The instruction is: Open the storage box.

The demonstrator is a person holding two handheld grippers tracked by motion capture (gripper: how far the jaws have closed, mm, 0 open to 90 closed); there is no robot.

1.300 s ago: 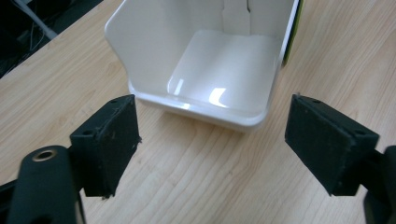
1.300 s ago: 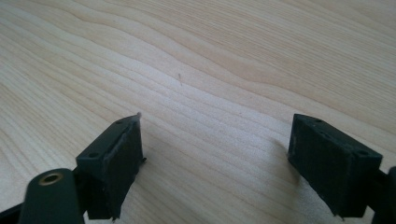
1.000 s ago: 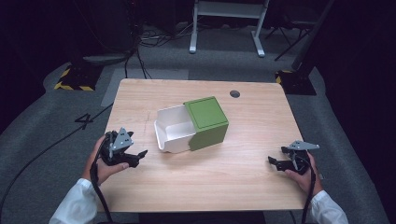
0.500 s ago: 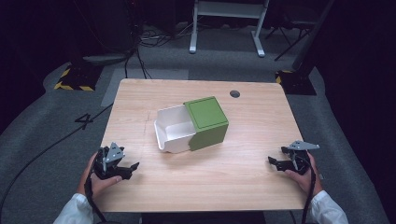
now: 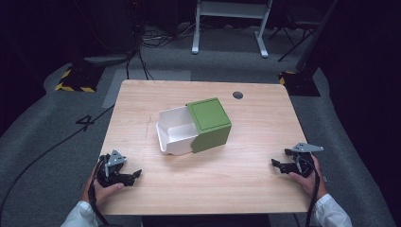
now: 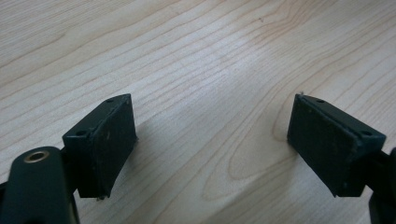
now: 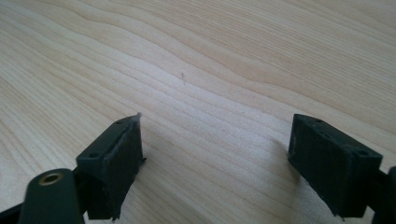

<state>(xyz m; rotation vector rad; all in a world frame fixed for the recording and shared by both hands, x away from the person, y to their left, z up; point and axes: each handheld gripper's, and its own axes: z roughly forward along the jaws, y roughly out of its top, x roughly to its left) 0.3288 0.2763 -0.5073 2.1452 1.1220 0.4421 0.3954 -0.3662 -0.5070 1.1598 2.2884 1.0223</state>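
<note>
A light wooden table (image 5: pixel 142 109) stands on grey carpet in a dark room. Nearest, two grippers rest at its front corners: the left gripper (image 5: pixel 135 175) and right gripper (image 5: pixel 276 163), each with jaws spread wide over bare wood. Farther back, at the table's centre, one white bin (image 5: pixel 176 132) sits partly inside one green box (image 5: pixel 210 123).

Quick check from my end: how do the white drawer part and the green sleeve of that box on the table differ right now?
The white drawer is open-topped, so its hollow inside shows; the green sleeve is closed on top. The white drawer sticks out toward the table's left side, while the green sleeve sits to its right, covering the drawer's far end. The white drawer looks lower than the green sleeve. Both rest on the wooden table, turned at the same angle, untouched by either tool.
</note>
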